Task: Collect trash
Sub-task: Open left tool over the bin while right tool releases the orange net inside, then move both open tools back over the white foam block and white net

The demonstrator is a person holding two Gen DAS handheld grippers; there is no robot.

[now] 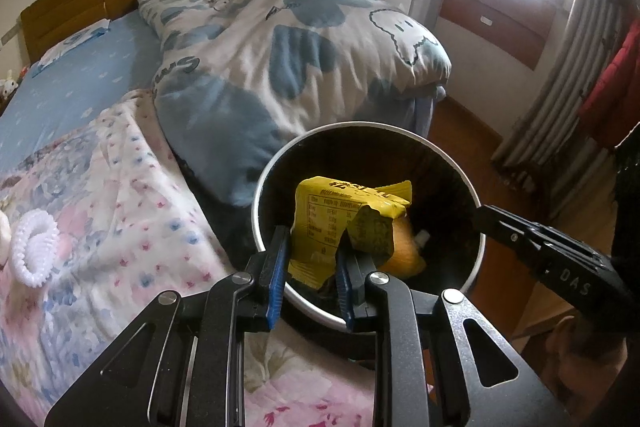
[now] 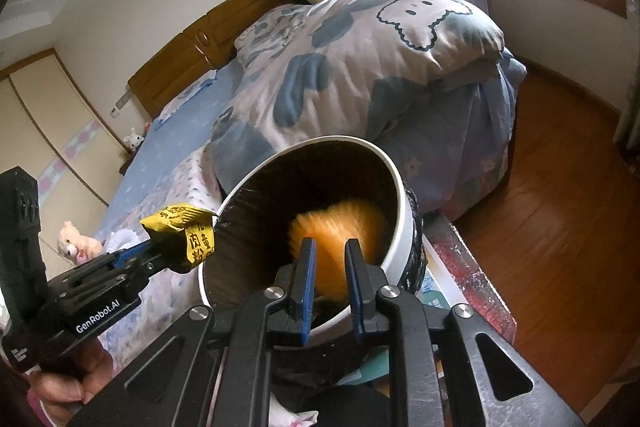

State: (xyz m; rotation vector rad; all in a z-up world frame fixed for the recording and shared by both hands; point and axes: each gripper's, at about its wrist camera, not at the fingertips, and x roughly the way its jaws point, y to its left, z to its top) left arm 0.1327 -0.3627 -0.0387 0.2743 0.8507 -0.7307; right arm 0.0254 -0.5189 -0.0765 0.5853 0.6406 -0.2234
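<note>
Yellow wrapper (image 1: 348,223), one, clamped in left claw (image 1: 312,267) over the bin (image 1: 476,267) rim at 9 o'clock.
Right claw (image 2: 328,267): slightly parted, empty, above one blurred orange item (image 2: 340,227) inside one bin.

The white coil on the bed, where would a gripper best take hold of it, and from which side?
Probably from above, across one strand of the white coil at its upper loop. It lies flat on the floral blanket, open at the centre, so one finger could drop into the hole and the other outside. Its ridged surface should resist slipping.
</note>
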